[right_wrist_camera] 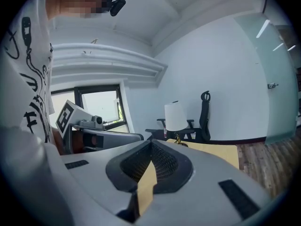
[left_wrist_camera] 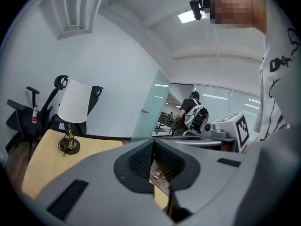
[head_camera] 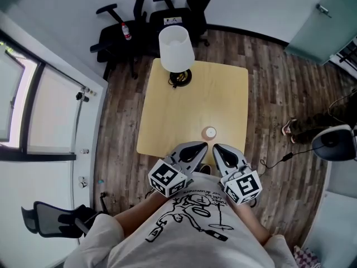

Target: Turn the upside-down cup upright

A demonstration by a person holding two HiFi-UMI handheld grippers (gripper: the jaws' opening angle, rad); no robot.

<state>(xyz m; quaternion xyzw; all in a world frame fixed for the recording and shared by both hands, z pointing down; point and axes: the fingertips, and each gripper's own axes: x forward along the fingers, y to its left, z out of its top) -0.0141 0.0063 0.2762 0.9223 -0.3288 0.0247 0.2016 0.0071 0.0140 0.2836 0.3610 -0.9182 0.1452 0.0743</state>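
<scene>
The cup [head_camera: 210, 132] is a small white thing on the light wood table [head_camera: 167, 121]. It sits near the edge of the table that is closest to you. From above it looks like a little round ring with an orange spot in the middle. You cannot tell from here if it is upside down or the right way up. Nothing is touching it.

Your left gripper [head_camera: 201, 147] is just on your side of the cup, and a bit to its left. Its two jaws are pressed together, and there is nothing between them. Your right gripper [head_camera: 217, 148] is right next to it, a bit to the right of the cup. Its jaws are pressed together too, and they hold nothing. The two tips point at the cup and nearly meet. Both grippers are close to your tummy, over the near edge of the table.

At the far end of the table stands a lamp [head_camera: 177, 49] with a white shade and a dark round foot. Behind the table are black office chairs [head_camera: 167, 13] by the white wall. The floor [head_camera: 279, 94] is made of dark wood boards.
</scene>
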